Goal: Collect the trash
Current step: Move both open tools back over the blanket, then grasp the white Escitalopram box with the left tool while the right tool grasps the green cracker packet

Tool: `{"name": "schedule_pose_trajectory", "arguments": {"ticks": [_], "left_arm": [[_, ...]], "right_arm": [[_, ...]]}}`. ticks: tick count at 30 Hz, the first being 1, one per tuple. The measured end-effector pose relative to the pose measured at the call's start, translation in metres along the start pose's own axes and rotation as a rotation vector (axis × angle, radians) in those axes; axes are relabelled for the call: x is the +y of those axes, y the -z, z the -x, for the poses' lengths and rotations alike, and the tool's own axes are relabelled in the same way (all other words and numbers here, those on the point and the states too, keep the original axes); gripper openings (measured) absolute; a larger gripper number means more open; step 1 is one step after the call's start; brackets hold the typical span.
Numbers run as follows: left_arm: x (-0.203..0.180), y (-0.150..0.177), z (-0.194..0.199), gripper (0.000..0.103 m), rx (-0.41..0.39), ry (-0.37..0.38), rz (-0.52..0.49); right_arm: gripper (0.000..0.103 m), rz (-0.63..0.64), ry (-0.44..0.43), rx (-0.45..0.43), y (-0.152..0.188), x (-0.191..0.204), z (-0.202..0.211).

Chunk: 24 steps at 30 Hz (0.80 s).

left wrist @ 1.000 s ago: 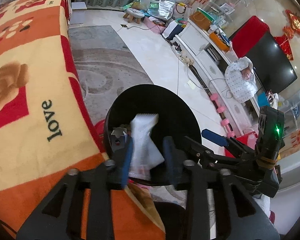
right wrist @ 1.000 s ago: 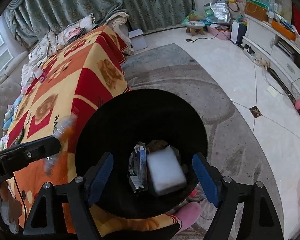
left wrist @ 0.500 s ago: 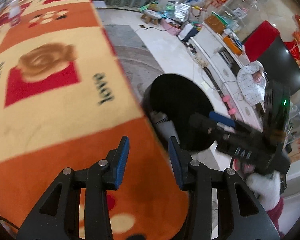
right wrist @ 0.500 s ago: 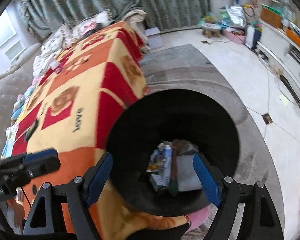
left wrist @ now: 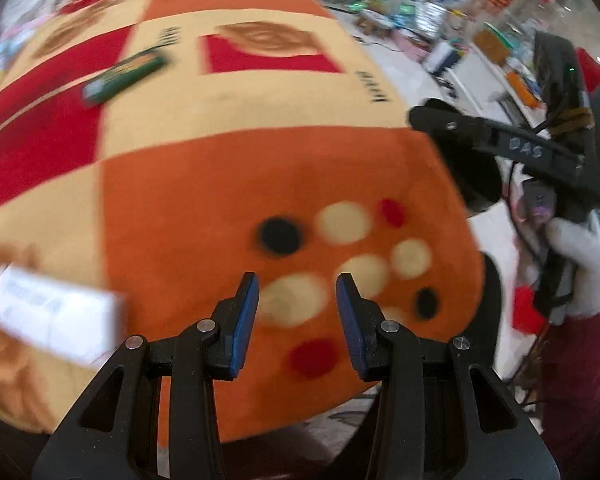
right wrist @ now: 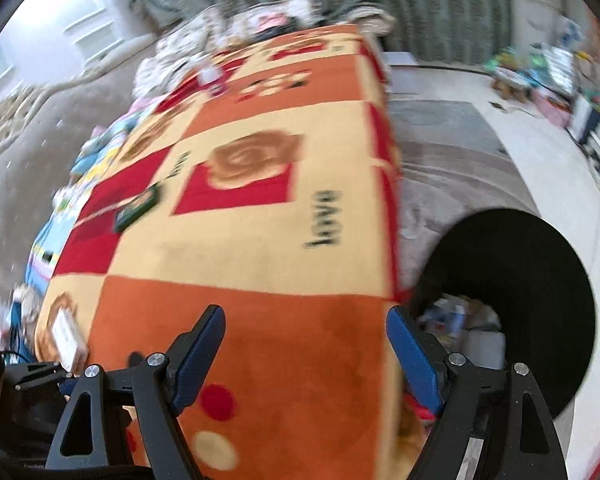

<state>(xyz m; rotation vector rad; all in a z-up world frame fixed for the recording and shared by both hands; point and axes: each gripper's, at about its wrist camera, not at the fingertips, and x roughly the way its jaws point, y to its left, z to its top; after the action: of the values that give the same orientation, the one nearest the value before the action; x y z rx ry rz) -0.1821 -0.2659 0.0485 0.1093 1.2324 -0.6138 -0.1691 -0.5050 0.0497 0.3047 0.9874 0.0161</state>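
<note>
Both grippers over the blanket, nothing held

At nine o'clock a flat white packet (left wrist: 56, 322) lies blurred on the orange blanket (left wrist: 220, 200); left gripper (left wrist: 297, 320) is parted, empty; right gripper (right wrist: 306, 354) spread wide, empty; black bin (right wrist: 532, 280) at three o'clock holds trash.

The blanket (right wrist: 260, 220) bears the word "love" in black letters.

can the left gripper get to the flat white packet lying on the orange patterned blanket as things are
Probably yes. The left gripper is open and empty, and the flat white packet lies uncovered on the orange patterned blanket just to its left, with nothing between them. The picture is blurred, so its exact edges are unclear.
</note>
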Motion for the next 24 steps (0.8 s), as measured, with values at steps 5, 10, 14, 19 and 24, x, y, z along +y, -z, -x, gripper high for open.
{"name": "schedule_pose_trajectory", "arguments": {"ticks": [5, 10, 14, 19, 24], "left_arm": [[0.059, 0.029, 0.015, 0.038, 0.012, -0.057, 0.124], [0.113, 0.041, 0.029, 0.038, -0.011, -0.101, 0.249], [0.149, 0.043, 0.046, 0.038, -0.055, -0.135, 0.308], [0.2, 0.046, 0.065, 0.038, -0.105, -0.161, 0.404], [0.218, 0.051, 0.078, 0.038, -0.124, -0.13, 0.446]], "right_arm": [[0.081, 0.087, -0.052, 0.042, -0.007, 0.053, -0.025], [0.081, 0.161, -0.083, 0.074, -0.025, 0.109, -0.06], [0.081, 0.199, -0.078, 0.078, -0.05, 0.147, -0.086], [0.081, 0.231, -0.008, 0.072, -0.101, 0.191, -0.128], [0.081, 0.27, 0.085, 0.058, -0.136, 0.224, -0.171]]}}
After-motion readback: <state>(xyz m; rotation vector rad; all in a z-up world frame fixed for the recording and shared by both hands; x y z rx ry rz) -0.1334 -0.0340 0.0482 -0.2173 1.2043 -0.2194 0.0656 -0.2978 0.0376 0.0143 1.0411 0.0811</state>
